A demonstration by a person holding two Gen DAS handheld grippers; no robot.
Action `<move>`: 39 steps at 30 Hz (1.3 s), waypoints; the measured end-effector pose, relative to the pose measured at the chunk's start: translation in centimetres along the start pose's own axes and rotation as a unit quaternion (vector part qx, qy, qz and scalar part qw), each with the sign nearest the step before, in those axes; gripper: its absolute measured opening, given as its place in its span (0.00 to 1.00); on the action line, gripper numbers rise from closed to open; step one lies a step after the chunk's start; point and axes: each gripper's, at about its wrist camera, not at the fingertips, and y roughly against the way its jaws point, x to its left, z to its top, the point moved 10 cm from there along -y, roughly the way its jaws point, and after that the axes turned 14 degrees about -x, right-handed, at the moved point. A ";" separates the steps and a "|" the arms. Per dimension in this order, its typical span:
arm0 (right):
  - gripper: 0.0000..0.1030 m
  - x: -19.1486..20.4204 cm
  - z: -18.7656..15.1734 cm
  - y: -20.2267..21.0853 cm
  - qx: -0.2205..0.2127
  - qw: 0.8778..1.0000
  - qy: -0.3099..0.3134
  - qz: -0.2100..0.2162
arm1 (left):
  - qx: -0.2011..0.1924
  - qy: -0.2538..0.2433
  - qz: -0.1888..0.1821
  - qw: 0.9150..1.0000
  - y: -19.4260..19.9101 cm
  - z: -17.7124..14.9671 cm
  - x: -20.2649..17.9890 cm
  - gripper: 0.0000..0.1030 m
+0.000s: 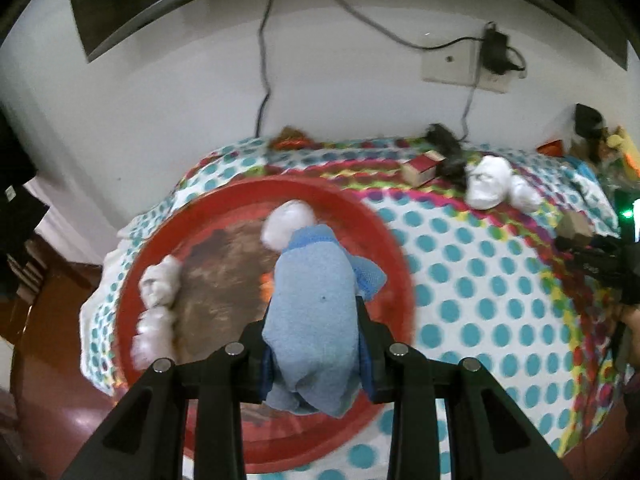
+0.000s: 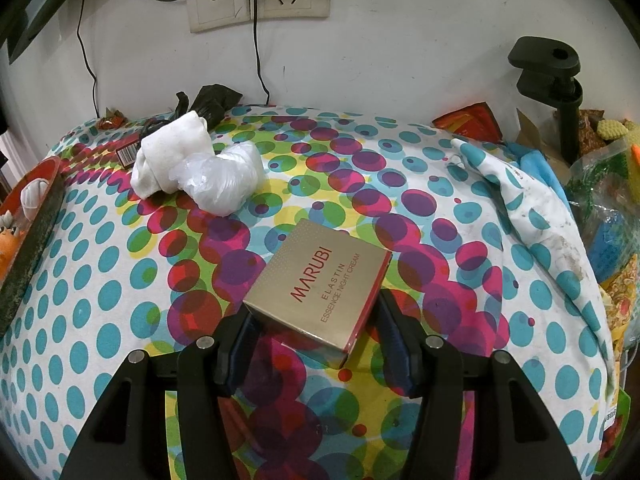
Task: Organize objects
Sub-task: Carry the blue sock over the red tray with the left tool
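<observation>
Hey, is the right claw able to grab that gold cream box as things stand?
Probably yes. The right claw is already astride the gold cream box, one finger on each side, and nothing lies between them. Whether the pads already press it is unclear.

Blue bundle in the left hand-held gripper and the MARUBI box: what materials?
Blue bundle: soft fabric, probably terry or knit; matte, fuzzy nap, sags between the pads. MARUBI box: likely coated cardboard; gold satin sheen, crisp folded edges, printed lettering.
</observation>
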 end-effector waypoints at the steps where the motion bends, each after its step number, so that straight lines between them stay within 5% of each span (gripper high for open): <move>1: 0.52 0.0 0.0 0.0 0.000 1.000 0.000 0.000 | 0.002 0.003 0.009 1.000 -0.1 -0.2 0.8 0.32; 15: 0.53 0.0 0.0 0.0 0.000 1.000 0.000 0.000 | 0.052 0.065 0.052 0.995 -2.8 -4.7 8.3 0.32; 26: 0.53 0.1 0.0 0.0 0.000 1.000 0.000 -0.001 | 0.069 0.102 0.047 0.991 -4.6 -6.4 11.1 0.32; 39: 0.53 0.1 0.0 0.0 0.000 1.000 0.001 -0.001 | 0.076 0.088 0.063 0.991 -4.9 -8.2 12.4 0.34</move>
